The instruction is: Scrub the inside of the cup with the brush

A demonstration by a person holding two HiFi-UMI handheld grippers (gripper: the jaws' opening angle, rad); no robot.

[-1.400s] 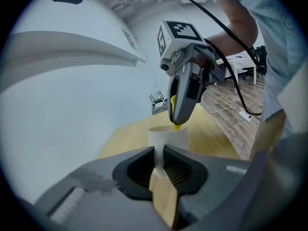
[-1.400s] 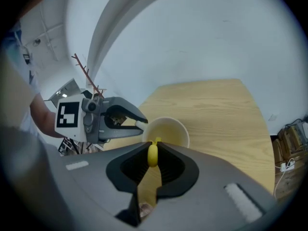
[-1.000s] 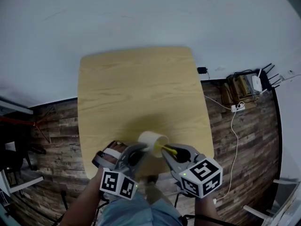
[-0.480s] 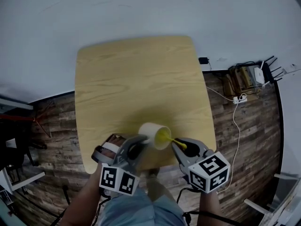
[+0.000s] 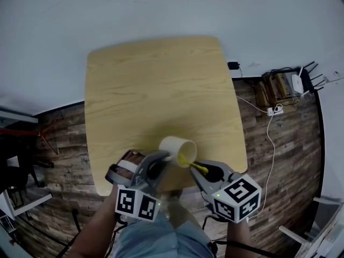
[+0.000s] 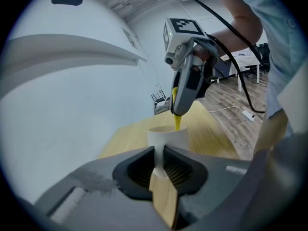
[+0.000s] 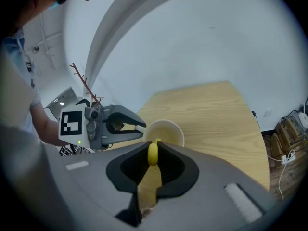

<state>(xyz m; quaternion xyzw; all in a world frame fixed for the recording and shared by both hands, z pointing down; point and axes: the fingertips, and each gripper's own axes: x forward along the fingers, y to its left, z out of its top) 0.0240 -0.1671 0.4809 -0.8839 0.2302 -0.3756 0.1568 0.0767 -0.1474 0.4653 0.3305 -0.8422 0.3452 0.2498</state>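
Note:
A cream cup (image 5: 174, 147) hangs tilted over the near edge of the light wooden table (image 5: 156, 90), its mouth turned toward my right side. My left gripper (image 5: 163, 158) is shut on the cup's handle (image 6: 158, 160). My right gripper (image 5: 196, 169) is shut on the handle of a yellow brush (image 5: 192, 165), whose far end reaches into the cup's mouth. In the right gripper view the brush handle (image 7: 152, 153) sits between the jaws, and the cup's pale inside (image 7: 166, 131) lies just beyond. In the left gripper view the brush (image 6: 177, 122) dips into the cup (image 6: 168, 137) from above.
On the dark plank floor to the right lie a white power strip (image 5: 272, 110) with cables and a white router (image 5: 295, 84). The person's legs (image 5: 161, 235) are below the grippers. A white wall stands behind the table.
The right gripper drew back to the right with the brush, then came in toward the cup again. The left gripper kept its hold on the cup's handle.

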